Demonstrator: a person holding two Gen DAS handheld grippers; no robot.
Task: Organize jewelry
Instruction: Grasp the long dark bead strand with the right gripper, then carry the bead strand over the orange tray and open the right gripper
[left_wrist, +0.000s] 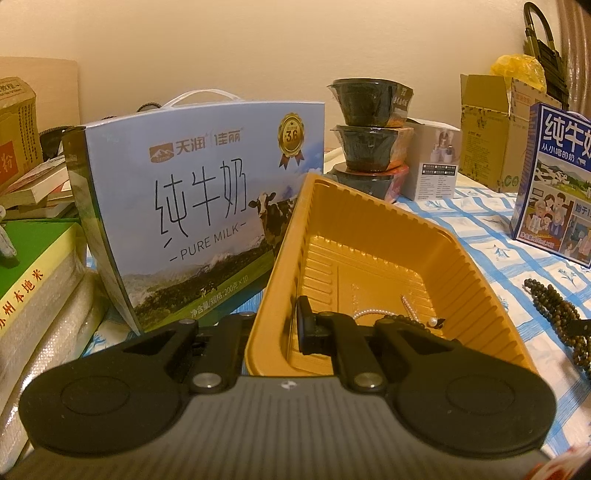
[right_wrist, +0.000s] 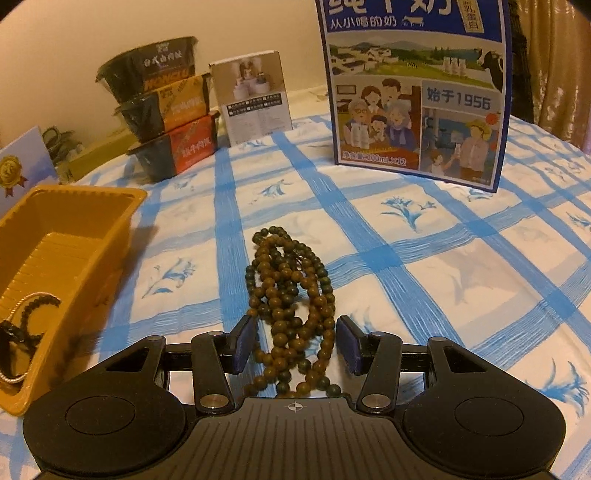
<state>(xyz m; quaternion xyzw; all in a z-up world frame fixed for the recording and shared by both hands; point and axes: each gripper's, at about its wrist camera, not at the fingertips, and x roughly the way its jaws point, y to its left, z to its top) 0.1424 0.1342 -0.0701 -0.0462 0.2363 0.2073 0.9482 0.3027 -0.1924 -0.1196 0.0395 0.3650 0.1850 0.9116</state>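
Note:
A long string of brown and green wooden beads (right_wrist: 291, 288) lies heaped on the blue-checked cloth; it also shows at the right edge of the left wrist view as the bead string (left_wrist: 554, 310). My right gripper (right_wrist: 297, 339) is open, its blue pads (right_wrist: 243, 343) on either side of the heap's near end. My left gripper (left_wrist: 271, 328) is shut on the near wall of the yellow plastic tray (left_wrist: 369, 195), one finger inside and one outside. In the tray (right_wrist: 74, 199) lie a pearl strand (left_wrist: 369, 314) and a dark bead bracelet (right_wrist: 37, 306).
A pure-milk gift box (left_wrist: 192, 206) stands just behind the tray on the left, with books (left_wrist: 29, 280) beside it. Three stacked food bowls (right_wrist: 162, 107), a small white box (right_wrist: 255, 99) and a blue milk carton (right_wrist: 417, 92) line the back of the table.

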